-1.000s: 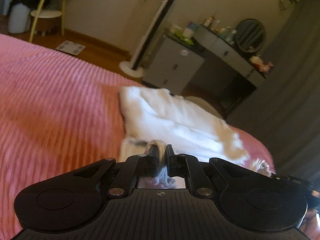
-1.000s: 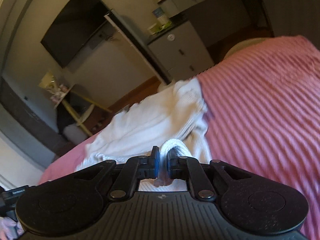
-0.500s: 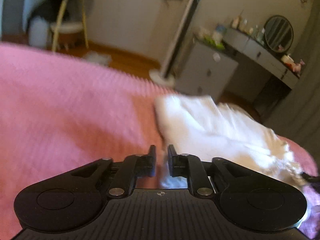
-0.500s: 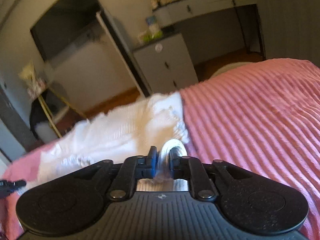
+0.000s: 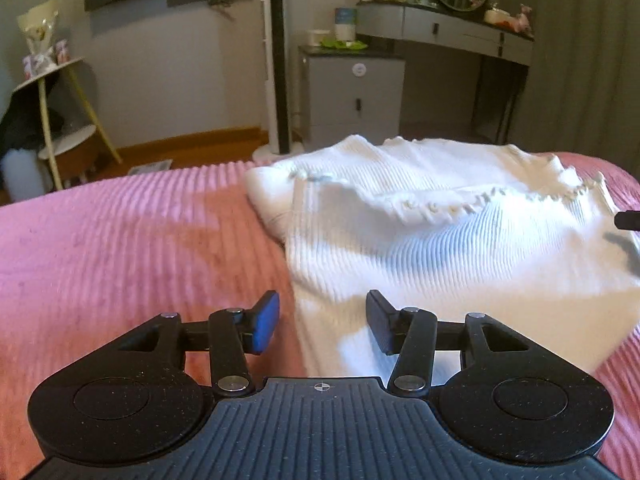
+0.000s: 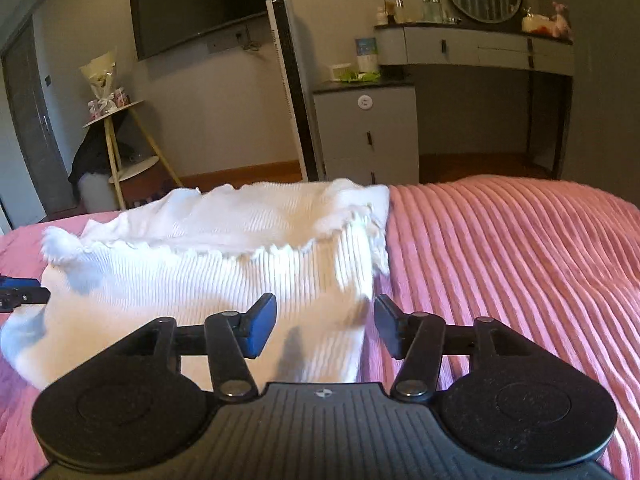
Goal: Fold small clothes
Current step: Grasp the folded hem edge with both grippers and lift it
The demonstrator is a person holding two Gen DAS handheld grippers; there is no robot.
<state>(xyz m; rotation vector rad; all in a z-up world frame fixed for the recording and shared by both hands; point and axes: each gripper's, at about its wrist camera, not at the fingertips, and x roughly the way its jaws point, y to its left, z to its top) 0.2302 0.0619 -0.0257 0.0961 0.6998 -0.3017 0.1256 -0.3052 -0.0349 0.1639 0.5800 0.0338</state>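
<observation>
A white ribbed garment [image 5: 460,248] lies folded on the pink bed cover [image 5: 120,260], its far edge near the bed's far edge; bare cover stretches left and right of it. The left gripper [image 5: 323,322] and right gripper [image 6: 325,326] straddle its near corners, jaws opening, pads clear of the cloth.

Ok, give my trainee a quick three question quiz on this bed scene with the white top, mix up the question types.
1. True or false: the white knit top lies on the pink bedspread.
2. What is pinched in the left claw? A) the top's edge B) a sock C) nothing
3. Fill in: in the right wrist view, the right claw stands over the top's ____ edge.

Key: 1 true. 2 C, its jaws are opening, as are the right's. 3 right.
</observation>
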